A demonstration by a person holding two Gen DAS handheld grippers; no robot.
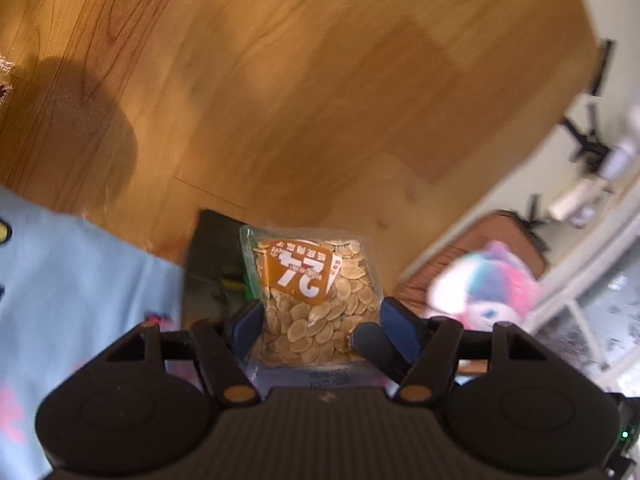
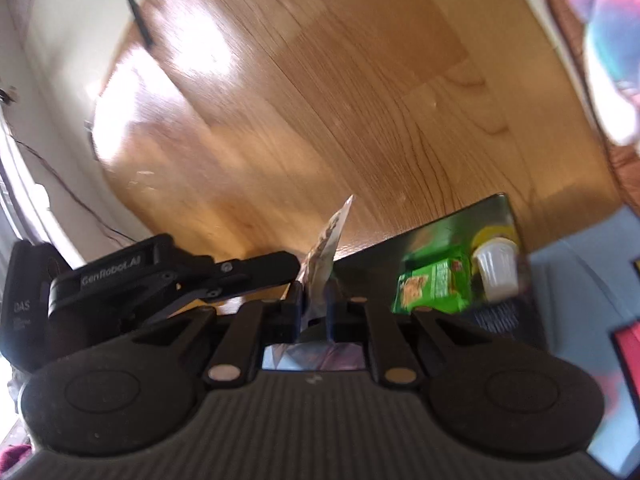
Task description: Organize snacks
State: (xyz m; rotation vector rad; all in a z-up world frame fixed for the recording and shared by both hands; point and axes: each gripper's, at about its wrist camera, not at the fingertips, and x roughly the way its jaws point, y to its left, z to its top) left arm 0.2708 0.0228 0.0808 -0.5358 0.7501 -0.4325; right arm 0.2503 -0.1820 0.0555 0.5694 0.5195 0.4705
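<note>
A clear packet of melon seeds with an orange label (image 1: 314, 292) stands between the blue-padded fingers of my left gripper (image 1: 318, 320), whose jaws stand wide on either side of it. In the right wrist view the same packet (image 2: 324, 256) shows edge-on, pinched between the fingers of my right gripper (image 2: 314, 300). The left gripper's black body (image 2: 132, 276) reaches in from the left in that view. A dark box (image 2: 460, 256) to the right holds a green snack pack (image 2: 432, 286) and a white cup (image 2: 496, 268).
A wooden floor (image 1: 300, 80) lies below. A light blue patterned cloth (image 1: 60, 280) covers the surface at left. A pink and blue plush toy (image 1: 488, 284) lies on a brown mat at right. The dark box also shows behind the packet (image 1: 212, 256).
</note>
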